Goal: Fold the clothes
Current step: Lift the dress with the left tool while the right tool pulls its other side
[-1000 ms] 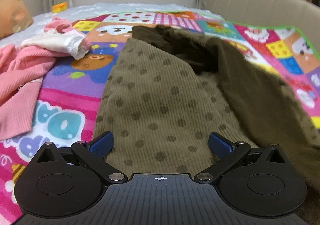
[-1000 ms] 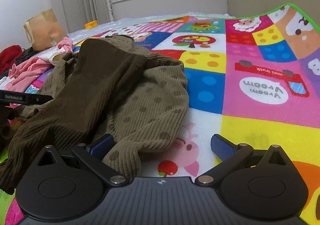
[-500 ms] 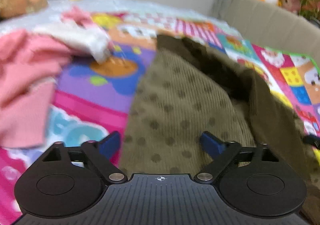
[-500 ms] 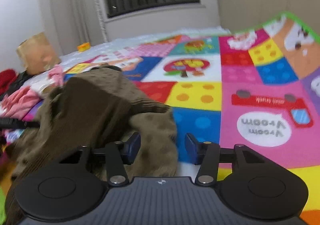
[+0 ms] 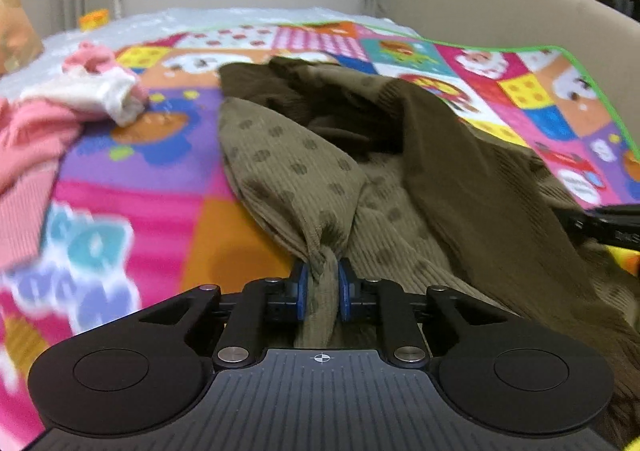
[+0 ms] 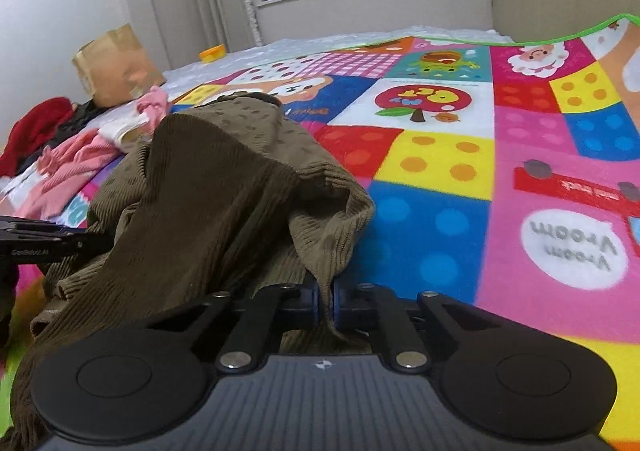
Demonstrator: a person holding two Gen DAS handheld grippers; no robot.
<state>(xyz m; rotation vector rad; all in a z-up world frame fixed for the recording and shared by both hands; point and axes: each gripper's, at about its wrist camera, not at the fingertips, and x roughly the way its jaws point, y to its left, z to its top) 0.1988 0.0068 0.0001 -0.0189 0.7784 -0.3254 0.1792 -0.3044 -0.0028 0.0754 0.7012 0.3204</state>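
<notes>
Both hand-held grippers, left (image 5: 323, 289) closing and right (image 6: 326, 301) clenched, pinch the olive garment (image 5: 288, 167) on the play mat (image 6: 460, 171) (I judge to spread it).

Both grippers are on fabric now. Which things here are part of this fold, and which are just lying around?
In the job:
- olive dotted garment
- left gripper, jaws closing on it
- right gripper, shut on it

Lying about:
- pink clothes
- white garment
- red garment
- cardboard box
- play mat
</notes>
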